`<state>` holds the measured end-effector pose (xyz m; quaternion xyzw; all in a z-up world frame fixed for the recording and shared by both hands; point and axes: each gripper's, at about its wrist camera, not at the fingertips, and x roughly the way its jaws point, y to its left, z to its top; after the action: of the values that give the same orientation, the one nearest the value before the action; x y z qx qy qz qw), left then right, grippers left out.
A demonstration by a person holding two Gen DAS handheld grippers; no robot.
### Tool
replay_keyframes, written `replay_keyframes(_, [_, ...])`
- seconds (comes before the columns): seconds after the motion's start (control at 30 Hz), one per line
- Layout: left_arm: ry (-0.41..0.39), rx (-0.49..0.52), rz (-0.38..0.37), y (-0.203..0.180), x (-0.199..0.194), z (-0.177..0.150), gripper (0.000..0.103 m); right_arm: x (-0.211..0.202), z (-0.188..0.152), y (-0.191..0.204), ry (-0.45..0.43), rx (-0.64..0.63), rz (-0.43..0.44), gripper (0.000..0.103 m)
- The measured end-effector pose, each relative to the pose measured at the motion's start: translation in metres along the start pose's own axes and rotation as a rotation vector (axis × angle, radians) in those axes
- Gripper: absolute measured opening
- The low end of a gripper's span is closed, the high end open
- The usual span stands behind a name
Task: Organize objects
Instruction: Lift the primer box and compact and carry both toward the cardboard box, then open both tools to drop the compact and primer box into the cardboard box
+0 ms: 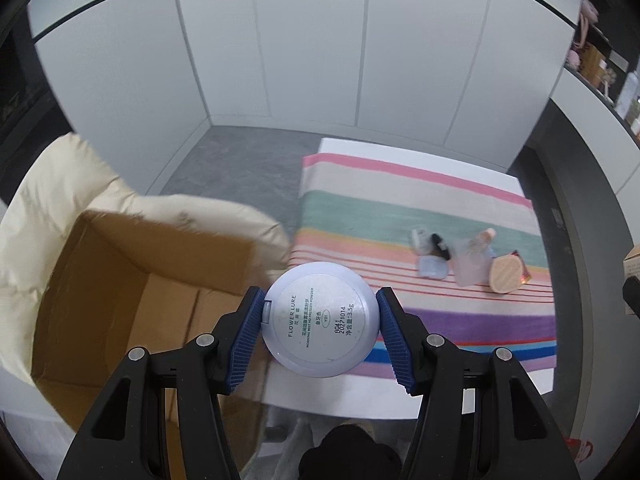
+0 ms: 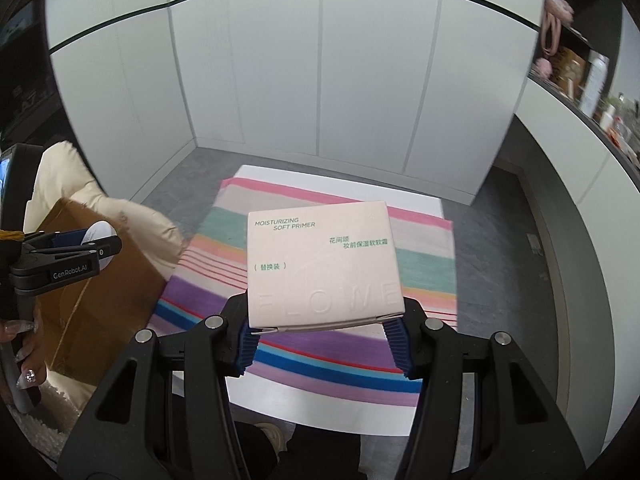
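Left wrist view: left gripper is clamped on a round pale-blue powder compact, label side up, w/ blue pads pressing its left and right edges. The compact is held in the air over the gap between an open cardboard box on the left and the striped cloth on the white table to the right. The box rests on a cream puffy jacket. On the cloth, far right, sits a small cluster of cosmetics: a light-blue square case, a clear bottle, a round beige lid, all close together. Right wrist view: right gripper holds a flat pale-pink box printed "Moisturizing Soft Primer", gripped at its near edge, raised above the striped cloth approx. mid-table. At left edge, the left gripper appears w/ the compact over the cardboard box; a hand w/ long decorated nails grips its handle.
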<state>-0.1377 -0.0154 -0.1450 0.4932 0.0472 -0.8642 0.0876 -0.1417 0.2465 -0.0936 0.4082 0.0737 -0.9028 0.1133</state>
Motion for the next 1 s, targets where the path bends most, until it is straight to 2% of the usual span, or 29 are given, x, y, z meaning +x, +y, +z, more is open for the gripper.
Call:
replay_keyframes(0.23, [0.015,-0.096,0.055,0.067,-0.004,-0.019,0.058,0.012,0.004,0.059,0.008,-0.071,0.070,0.055])
replay_keyframes(0.53, [0.008,-0.206,0.141,0.154,-0.020,-0.049,0.059,0.028,0.007,0.165,0.027,-0.201,0.178,0.056])
replay_keyframes(0.8, [0.046,-0.333,0.207,0.230,-0.027,-0.084,0.059,0.035,-0.009,0.265,0.046,-0.327,0.286,0.056])
replay_keyframes(1.0, [0.036,-0.366,0.246,0.260,-0.034,-0.095,0.059,0.038,-0.028,0.330,0.066,-0.433,0.343,0.056])
